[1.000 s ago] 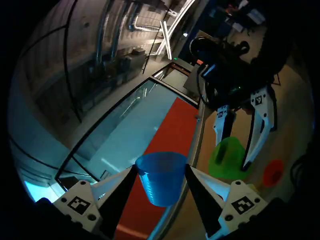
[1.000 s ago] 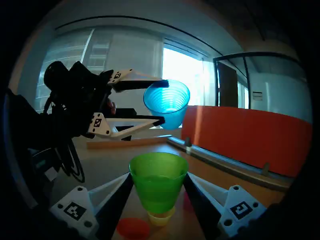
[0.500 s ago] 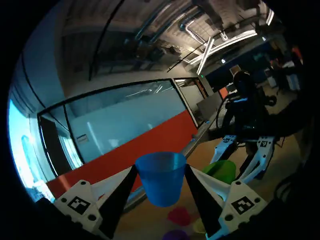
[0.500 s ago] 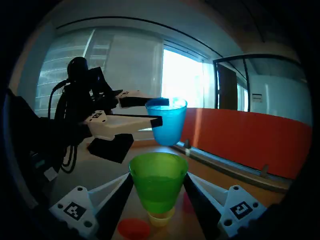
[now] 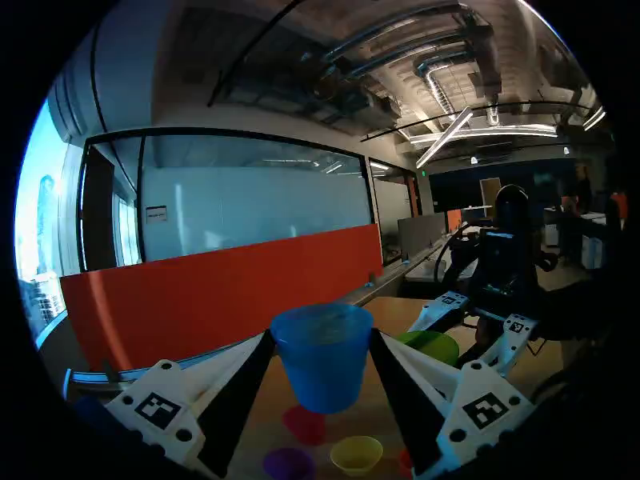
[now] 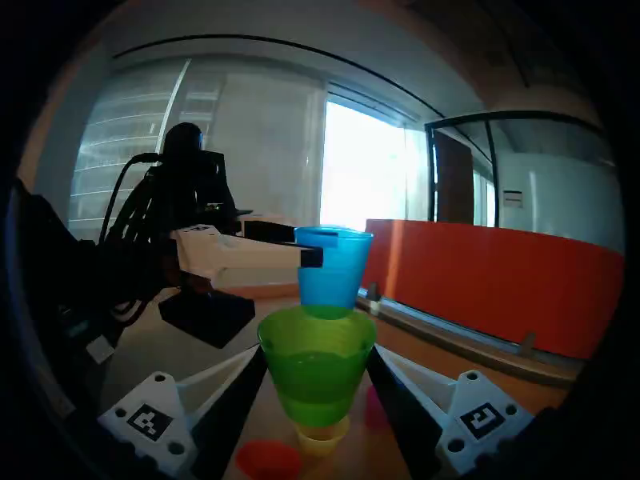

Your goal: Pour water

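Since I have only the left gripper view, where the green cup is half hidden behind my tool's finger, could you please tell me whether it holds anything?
Observer: In the right gripper view the green cup is darker through its lower part, which looks like liquid.
Operator: Thank you; how does my blue cup stand relative to it?
Observer: The blue cup is upright, its base appearing just above the green rim, farther back.
Operator: Is anything beneath the green cup?
Observer: A yellow cup shows right under its base; whether they touch, I cannot tell.
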The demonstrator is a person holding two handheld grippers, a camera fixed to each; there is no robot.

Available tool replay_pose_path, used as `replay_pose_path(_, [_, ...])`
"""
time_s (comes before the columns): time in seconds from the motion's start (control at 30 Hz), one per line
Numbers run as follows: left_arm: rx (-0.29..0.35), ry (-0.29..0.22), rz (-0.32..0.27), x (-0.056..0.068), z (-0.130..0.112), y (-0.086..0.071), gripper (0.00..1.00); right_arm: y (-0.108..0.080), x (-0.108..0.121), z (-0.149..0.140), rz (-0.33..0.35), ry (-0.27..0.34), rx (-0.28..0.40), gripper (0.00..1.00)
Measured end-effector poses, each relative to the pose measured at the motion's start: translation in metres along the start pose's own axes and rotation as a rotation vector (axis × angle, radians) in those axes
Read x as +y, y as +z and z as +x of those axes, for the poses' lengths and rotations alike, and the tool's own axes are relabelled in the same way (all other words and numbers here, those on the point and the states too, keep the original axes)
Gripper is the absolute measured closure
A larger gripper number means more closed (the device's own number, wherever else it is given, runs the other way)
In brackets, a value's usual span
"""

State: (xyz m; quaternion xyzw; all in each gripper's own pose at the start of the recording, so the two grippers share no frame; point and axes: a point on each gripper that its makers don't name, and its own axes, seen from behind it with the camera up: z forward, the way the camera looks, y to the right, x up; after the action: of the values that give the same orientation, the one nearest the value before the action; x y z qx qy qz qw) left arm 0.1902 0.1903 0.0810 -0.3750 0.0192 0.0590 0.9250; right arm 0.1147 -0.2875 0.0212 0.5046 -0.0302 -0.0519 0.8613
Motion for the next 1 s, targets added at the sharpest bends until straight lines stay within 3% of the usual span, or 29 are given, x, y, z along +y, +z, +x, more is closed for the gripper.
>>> replay_pose_path(0.1, [-0.01,-0.011,-0.003,0.001,-0.005,-0.001,0.14,0.0,-0.001,0.001,0.002,-0.001,-0.001,0.11])
replay_pose_path(0.6, [-0.11,-0.035,0.05,-0.017,-0.045,-0.018,0.14,-0.007,0.011,-0.006,-0.029,0.002,-0.03,0.12])
replay_pose_path(1.0, [-0.125,-0.029,0.065,-0.021,-0.059,-0.036,0.14,-0.018,0.03,-0.01,-0.074,0.004,-0.044,0.12])
